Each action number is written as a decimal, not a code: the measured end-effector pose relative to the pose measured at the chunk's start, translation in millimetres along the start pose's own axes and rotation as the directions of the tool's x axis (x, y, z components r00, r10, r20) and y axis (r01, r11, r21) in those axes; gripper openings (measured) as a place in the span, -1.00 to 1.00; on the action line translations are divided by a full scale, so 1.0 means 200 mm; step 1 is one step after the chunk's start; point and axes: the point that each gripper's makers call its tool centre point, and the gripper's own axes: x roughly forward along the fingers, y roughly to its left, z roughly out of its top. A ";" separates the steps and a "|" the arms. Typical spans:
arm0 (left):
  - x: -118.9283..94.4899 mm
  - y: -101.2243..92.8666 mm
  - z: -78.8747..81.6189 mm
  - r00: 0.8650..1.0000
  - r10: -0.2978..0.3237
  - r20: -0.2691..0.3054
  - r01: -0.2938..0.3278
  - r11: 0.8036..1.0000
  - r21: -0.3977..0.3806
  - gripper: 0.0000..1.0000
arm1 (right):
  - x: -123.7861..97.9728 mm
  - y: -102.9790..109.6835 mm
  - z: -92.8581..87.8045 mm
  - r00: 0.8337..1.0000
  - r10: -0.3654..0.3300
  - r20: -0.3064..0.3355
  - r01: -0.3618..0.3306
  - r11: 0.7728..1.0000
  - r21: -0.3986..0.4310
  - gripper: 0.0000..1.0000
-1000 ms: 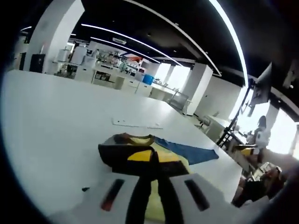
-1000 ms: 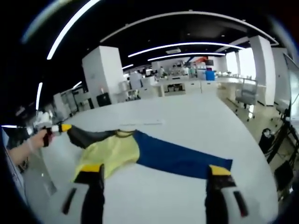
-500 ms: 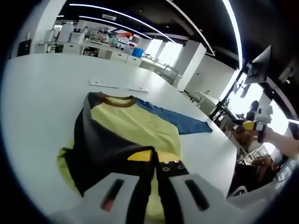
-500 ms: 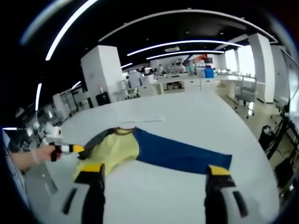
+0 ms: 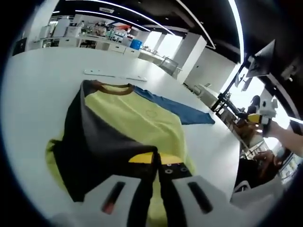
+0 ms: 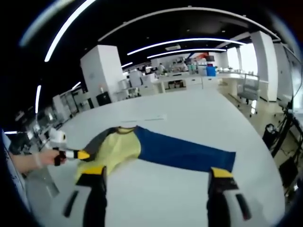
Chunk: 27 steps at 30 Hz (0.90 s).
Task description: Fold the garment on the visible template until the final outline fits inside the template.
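Observation:
A garment lies on the white table (image 5: 38, 94): yellow body (image 5: 137, 118), black sleeve (image 5: 90, 142), blue sleeve (image 5: 184, 113) and brown collar (image 5: 113, 89). My left gripper (image 5: 156, 161) is shut on the garment's near edge, where black and yellow cloth meet. In the right gripper view the garment (image 6: 142, 149) stretches across the table, and the left gripper (image 6: 78, 154), held by a hand, pinches its left end. My right gripper (image 6: 157, 176) hovers open above the table in front of the garment, nothing between its fingers. It also appears at the far right, as the right gripper (image 5: 258, 118).
A thin white strip (image 5: 113, 74) lies on the table just beyond the collar, and the same strip (image 6: 142, 118) shows in the right gripper view. Desks, pillars and chairs stand far behind. A monitor stand (image 5: 227, 101) rises past the table's right edge.
The left gripper has drawn the garment's edge back toward the near side, and the bunched cloth has spread flatter. The right gripper has stayed open and nearly still.

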 end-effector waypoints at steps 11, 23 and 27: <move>-0.07 -0.05 0.06 0.999 -0.032 0.022 0.030 0.998 0.060 -0.53 | 0.02 0.04 -0.01 1.000 0.017 -0.004 -0.017 1.000 0.002 0.76; -0.20 0.23 0.08 0.988 0.143 0.059 -0.147 0.987 0.069 0.30 | 0.01 0.05 -0.04 1.000 0.022 -0.019 -0.022 1.000 0.008 0.72; -0.24 0.33 0.08 0.985 0.161 0.064 -0.163 0.986 0.025 0.43 | 0.01 0.06 -0.06 0.999 0.022 -0.029 -0.022 1.000 0.007 0.71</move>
